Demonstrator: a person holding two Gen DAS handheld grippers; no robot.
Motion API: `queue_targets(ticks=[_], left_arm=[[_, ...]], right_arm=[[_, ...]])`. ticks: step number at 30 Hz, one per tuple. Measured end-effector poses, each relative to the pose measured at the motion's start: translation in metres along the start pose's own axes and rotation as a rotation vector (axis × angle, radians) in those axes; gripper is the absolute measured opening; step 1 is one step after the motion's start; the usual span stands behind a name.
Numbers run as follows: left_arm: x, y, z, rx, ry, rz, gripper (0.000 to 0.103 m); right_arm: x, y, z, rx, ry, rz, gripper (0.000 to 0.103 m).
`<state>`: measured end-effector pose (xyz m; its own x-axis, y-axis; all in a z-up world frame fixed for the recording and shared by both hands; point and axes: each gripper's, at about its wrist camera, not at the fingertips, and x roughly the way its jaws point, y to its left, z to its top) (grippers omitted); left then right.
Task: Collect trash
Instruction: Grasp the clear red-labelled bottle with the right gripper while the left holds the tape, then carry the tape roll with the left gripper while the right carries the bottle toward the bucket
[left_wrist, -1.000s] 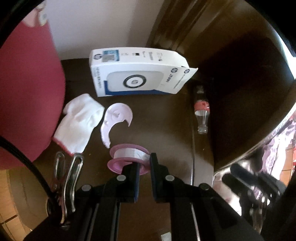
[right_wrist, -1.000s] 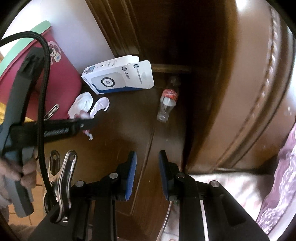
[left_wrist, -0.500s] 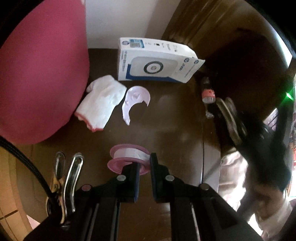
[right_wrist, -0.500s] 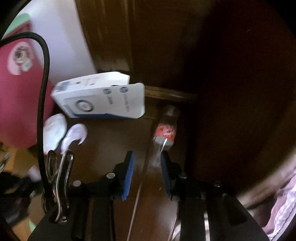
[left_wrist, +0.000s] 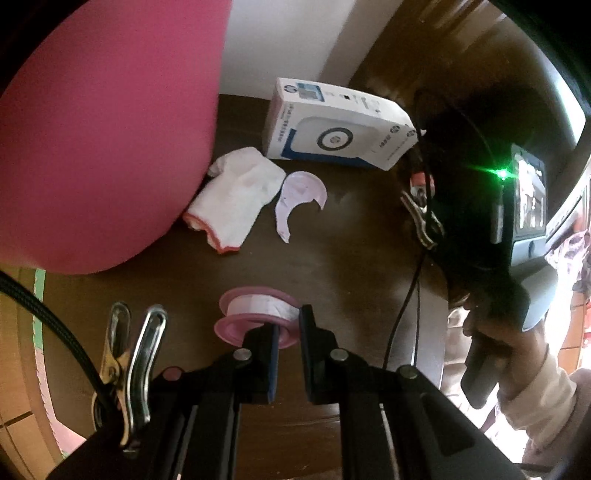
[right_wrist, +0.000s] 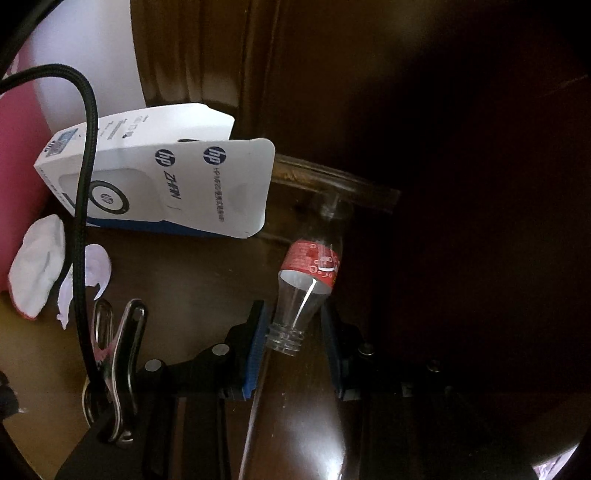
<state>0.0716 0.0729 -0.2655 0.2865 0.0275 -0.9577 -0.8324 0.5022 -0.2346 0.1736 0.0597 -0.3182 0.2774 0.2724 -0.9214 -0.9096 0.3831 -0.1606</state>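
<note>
Left wrist view: the left gripper (left_wrist: 288, 332) holds a pink tape spool (left_wrist: 256, 321) clamped between its fingers (left_wrist: 271, 350), just as it did a second ago. What has changed is the scene beyond it. The pink bin (left_wrist: 107, 129) now fills more of the left side, and the white HP box (left_wrist: 336, 129), the white glove (left_wrist: 236, 195) and the torn pale paper piece (left_wrist: 299, 199) have slid toward the middle of the dark wooden counter (left_wrist: 351, 266). The right gripper (left_wrist: 421, 206), held by the person's right hand (left_wrist: 491, 332), has come in from the right with a green light glowing on it, and it now hides most of the bottle; only a scrap of red label (left_wrist: 421, 181) shows.

Right wrist view: a second ago the clear plastic bottle (right_wrist: 310, 280) lay well ahead of the fingers (right_wrist: 255, 350). Now the right gripper (right_wrist: 293, 347) has closed the distance: the fingers stand apart on either side of the bottle's neck, whose open mouth points toward the camera. Whether they touch it I cannot tell. The bottle lies on the counter (right_wrist: 192, 273) just beside the box's (right_wrist: 166, 184) open flap.
</note>
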Motion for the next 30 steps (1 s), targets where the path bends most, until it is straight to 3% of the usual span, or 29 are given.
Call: queue_targets(ticks=[7, 11, 15, 26, 30], left_arm=[[-0.01, 0.001, -0.003, 0.013, 0.001, -0.01, 0.011], [-0.017, 0.0, -0.003, 0.03, -0.004, -0.017, 0.011], [-0.025, 0.0, -0.004, 0.039, -0.017, -0.021, 0.011], [-0.071, -0.015, -0.005, 0.102, -0.054, -0.073, 0.011], [-0.095, -0.025, -0.009, 0.126, -0.069, -0.105, 0.011]], right_arm=[[0.002, -0.004, -0.002, 0.039, -0.004, 0.009, 0.031], [0.003, -0.012, -0.002, 0.075, 0.019, 0.037, 0.021], [-0.001, -0.018, -0.01, 0.099, 0.038, 0.081, 0.021], [-0.062, -0.033, -0.031, 0.107, 0.027, 0.174, 0.021], [-0.091, -0.036, -0.024, 0.1, 0.009, 0.211, 0.021]])
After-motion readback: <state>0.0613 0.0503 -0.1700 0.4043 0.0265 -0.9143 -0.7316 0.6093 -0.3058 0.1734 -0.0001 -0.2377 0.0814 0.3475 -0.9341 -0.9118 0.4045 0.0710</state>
